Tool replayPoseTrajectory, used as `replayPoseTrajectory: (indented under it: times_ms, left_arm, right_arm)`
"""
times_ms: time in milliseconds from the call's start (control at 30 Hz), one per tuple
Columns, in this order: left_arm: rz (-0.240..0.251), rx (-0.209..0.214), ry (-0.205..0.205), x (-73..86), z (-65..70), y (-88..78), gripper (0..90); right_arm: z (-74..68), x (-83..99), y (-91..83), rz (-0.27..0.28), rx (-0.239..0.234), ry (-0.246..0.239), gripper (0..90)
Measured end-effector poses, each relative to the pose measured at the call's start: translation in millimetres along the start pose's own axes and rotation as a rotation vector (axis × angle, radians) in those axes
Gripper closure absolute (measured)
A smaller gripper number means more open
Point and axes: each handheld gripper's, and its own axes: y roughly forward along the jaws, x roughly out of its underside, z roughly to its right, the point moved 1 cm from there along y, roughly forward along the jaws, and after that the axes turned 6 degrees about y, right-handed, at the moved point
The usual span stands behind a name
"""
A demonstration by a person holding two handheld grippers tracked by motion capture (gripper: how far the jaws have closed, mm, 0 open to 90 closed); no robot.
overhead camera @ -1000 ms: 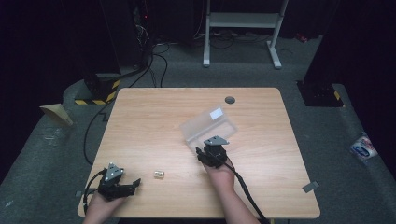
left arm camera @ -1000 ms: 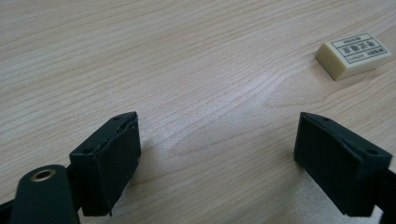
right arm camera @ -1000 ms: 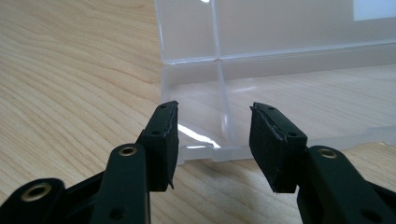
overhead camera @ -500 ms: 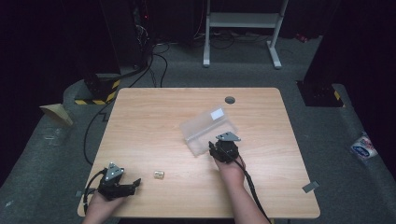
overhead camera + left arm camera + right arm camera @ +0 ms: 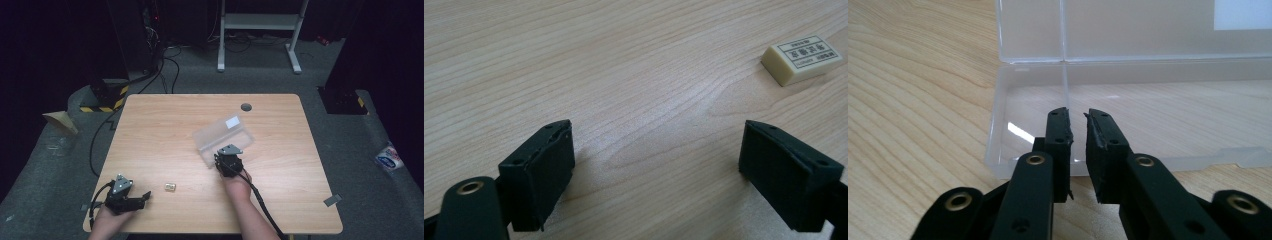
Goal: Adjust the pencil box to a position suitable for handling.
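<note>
A: Where is the box (image 5: 223,137) sitting?

B: In the high view it lies on the table (image 5: 165,125) just right of the frame's centre, clear plastic, lid flipped up toward the top of the frame with a white label (image 5: 232,121) on it.

A: And the right gripper (image 5: 226,163)?

B: Right at the box's lower edge, touching or nearly so. In the right gripper view its jaws have just been closing; they stand almost together at lower centre, over the near rim of the box (image 5: 1128,125), with nothing between them.

A: The left gripper (image 5: 142,199)?

B: Lower left of the high view, resting low over the table near its bottom edge. In the left gripper view the jaws stand wide apart with bare wood between.

A: Anything else close by?

B: An eraser (image 5: 802,58), cream with printed text, lies in the upper right of the left gripper view, apart from the jaws. In the high view it sits between the two grippers.
</note>
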Motion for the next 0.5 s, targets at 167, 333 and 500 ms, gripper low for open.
replayPoseTrajectory:
  times_ms: [167, 333, 500]
  left_arm:
    - [0.000, 0.001, 0.004, -0.2, -0.3, 0.1, 14.8]
    - [0.000, 0.001, 0.004, -0.2, -0.3, 0.1, 14.8]
    - [0.001, 0.002, 0.003, -0.1, -0.3, 0.1, 14.8]
  right_arm:
    - [-4.4, -1.8, 4.3, -0.013, -0.017, -0.006, 83.5]
    - [-14.7, -4.5, 10.6, -0.012, -0.039, 0.006, 83.2]
    - [-21.2, -7.6, 9.9, 0.006, -0.088, 0.017, 76.2]
